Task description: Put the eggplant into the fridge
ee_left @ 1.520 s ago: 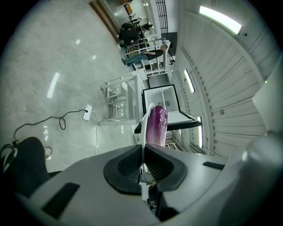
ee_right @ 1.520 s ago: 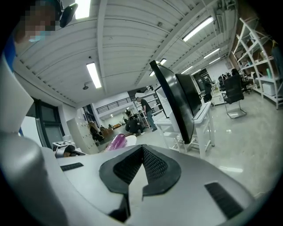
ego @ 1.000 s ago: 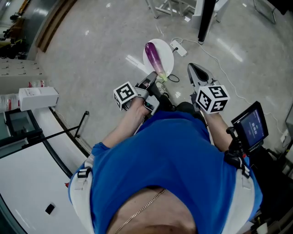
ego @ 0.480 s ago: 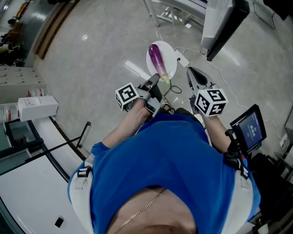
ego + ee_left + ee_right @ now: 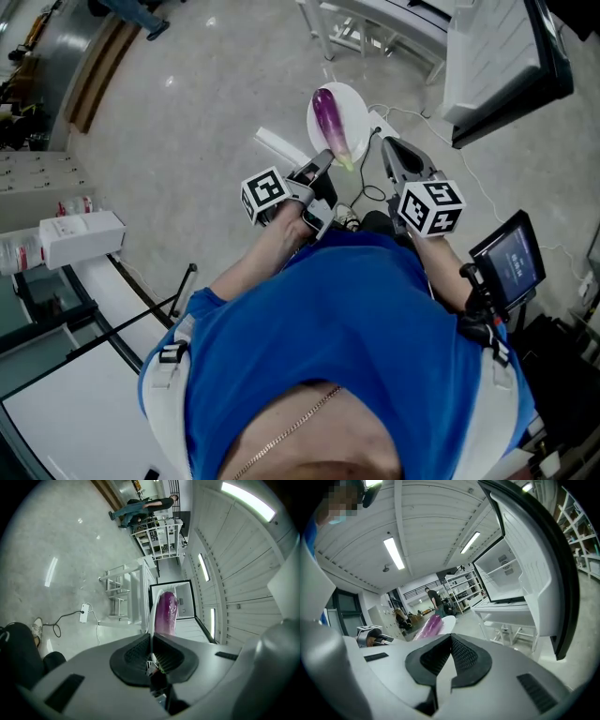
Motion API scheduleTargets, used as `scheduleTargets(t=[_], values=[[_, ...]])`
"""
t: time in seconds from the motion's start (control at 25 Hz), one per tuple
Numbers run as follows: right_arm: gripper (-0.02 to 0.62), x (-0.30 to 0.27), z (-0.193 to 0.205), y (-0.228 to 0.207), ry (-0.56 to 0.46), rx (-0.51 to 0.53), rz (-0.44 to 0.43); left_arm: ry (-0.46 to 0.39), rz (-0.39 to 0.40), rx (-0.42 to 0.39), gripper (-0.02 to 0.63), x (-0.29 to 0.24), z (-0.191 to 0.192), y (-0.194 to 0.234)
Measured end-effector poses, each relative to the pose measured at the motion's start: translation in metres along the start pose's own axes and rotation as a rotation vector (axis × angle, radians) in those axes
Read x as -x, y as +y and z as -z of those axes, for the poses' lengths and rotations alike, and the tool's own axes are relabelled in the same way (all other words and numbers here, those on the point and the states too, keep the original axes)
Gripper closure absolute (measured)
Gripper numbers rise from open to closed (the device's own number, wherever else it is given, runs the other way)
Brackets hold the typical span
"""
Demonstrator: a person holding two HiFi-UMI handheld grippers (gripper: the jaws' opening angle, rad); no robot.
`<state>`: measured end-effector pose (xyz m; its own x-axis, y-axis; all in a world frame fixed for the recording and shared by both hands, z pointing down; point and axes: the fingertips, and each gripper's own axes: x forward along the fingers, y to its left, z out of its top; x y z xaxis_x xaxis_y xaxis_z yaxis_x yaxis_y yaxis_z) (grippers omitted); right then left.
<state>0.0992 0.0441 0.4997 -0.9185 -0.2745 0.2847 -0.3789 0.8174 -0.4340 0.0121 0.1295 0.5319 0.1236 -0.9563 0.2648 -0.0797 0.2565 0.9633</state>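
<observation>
My left gripper (image 5: 323,169) has its jaws clamped on the rim of the white round plate (image 5: 357,111) bearing the glossy purple eggplant (image 5: 330,127). The right gripper (image 5: 395,155) has its jaws closed and empty. The open white fridge (image 5: 497,56) has drawn nearer, so the approach is proceeding.

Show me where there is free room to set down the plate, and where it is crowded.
Free: the grey polished floor left of the round white plate in the head view, and the bare-looking interior of the open white fridge. Crowded: under the plate, a white power strip with black cable, near a white metal-frame stand.
</observation>
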Motion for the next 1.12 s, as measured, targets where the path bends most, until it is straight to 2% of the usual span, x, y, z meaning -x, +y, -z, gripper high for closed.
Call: scheduleTargets(t=[0.52, 0.84, 1.12], values=[[0.594, -0.071, -0.009, 0.013, 0.025, -0.017, 0.003, 0.018, -0.006, 0.010, 0.581, -0.016, -0.070, 0.003], [0.594, -0.121, -0.039, -0.006, -0.004, -0.014, 0.010, 0.054, -0.008, -0.028, 0.581, -0.057, -0.117, -0.014], [0.594, -0.159, -0.075, -0.040, -0.035, -0.038, 0.050, 0.112, 0.003, -0.058, 0.581, -0.118, -0.154, -0.041]])
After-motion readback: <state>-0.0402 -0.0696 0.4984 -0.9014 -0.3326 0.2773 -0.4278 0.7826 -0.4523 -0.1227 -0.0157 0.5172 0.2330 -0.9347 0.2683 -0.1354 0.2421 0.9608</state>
